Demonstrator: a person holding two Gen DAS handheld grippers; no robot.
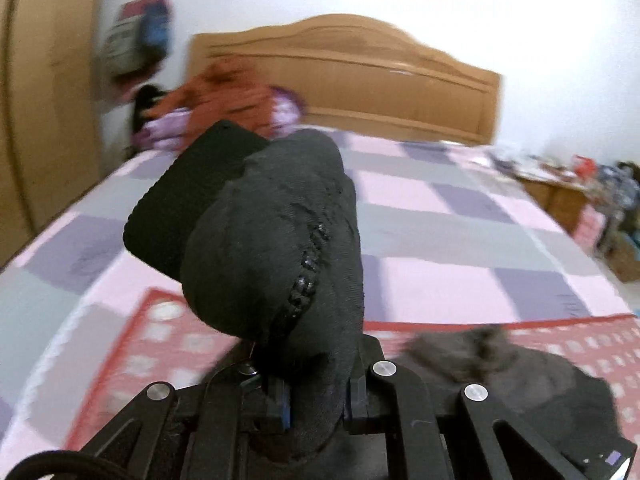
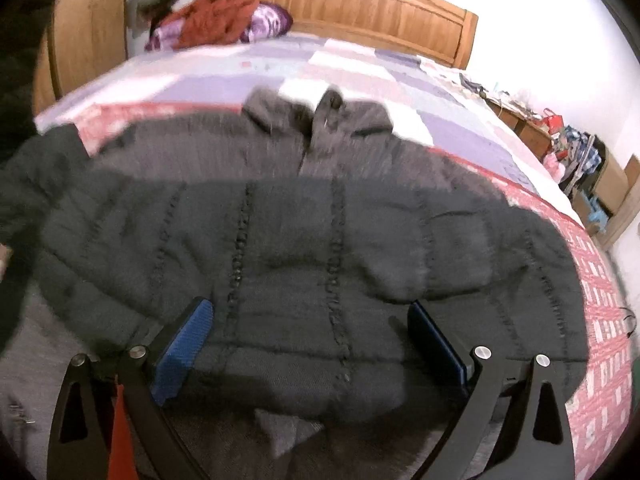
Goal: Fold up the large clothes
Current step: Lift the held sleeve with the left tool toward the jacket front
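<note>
Black padded jacket point(image 2: 304, 248) spread flat on bed point(image 2: 224, 80), collar toward 12 o'clock.

Left tool point(image 1: 316, 396) clenched on a black quilted fold of jacket, lifted above the checked bedcover point(image 1: 440, 216). Right tool point(image 2: 312, 344) released, blue pads wide apart over lower hem. Red garment point(image 2: 216, 16) heaped near headboard point(image 2: 360, 4), at 11 o'clock.

Premises are a home bedroom: bed point(image 2: 224, 80) with wooden headboard point(image 2: 360, 4), checked cover, wardrobe point(image 1: 44, 92), clothes pile point(image 2: 224, 20), cluttered side cabinet point(image 2: 528, 128).
</note>
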